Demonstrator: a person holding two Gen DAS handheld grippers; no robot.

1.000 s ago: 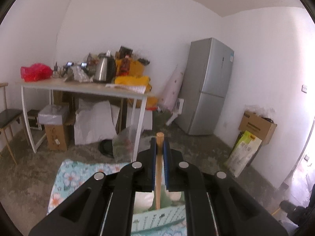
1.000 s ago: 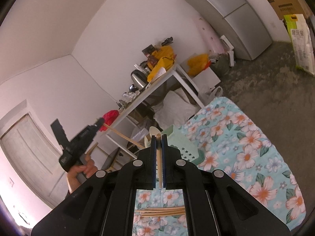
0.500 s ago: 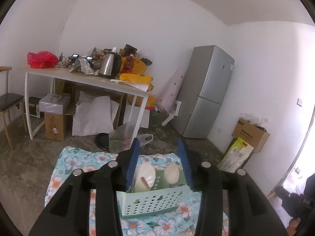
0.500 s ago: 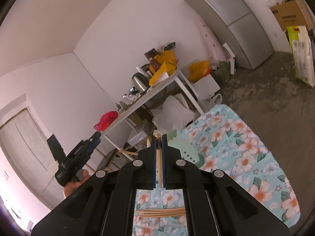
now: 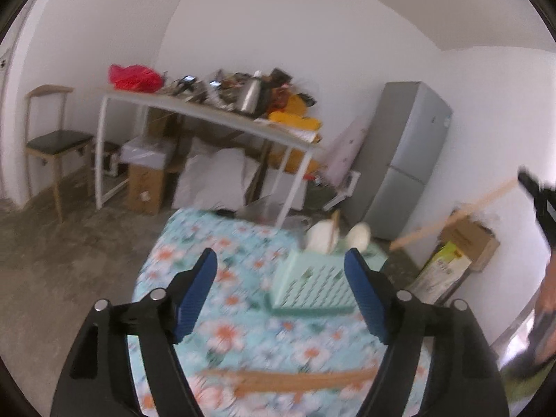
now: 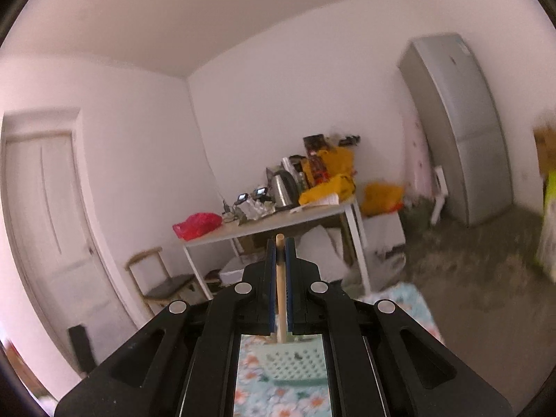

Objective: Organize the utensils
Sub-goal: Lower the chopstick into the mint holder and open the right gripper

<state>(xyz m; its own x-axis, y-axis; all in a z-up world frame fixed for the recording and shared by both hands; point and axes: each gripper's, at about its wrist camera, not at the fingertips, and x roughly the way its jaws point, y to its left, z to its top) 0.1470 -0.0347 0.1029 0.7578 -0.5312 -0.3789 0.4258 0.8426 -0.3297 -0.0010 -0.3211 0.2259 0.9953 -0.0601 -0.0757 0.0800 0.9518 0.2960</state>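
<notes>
Step in hand: the right gripper [image 6: 280, 267] carries one pale wooden chopstick [image 6: 280, 288] clamped upright between its jaws, above and short of the mint-green perforated plastic basket [image 5: 312, 286]; the left gripper [image 5: 282, 290] is empty, its blue-padded jaws opening wide, nothing between them but the view of the floral blue cloth [image 5: 222, 243]; the basket stands just ahead of the left jaws, towards their right pad, and already holds two white spoons [image 5: 321, 238] and a stick. Next move, as judged: lower the held chopstick into the basket; the left jaws then suit the loose wooden chopsticks [image 5: 295, 380] lying crosswise below them. Surroundings: cluttered white table [image 5: 208, 118], grey refrigerator [image 5: 406, 160], wooden chair [image 5: 52, 139], all well beyond; only the upright spoons may crowd the insertion.
</notes>
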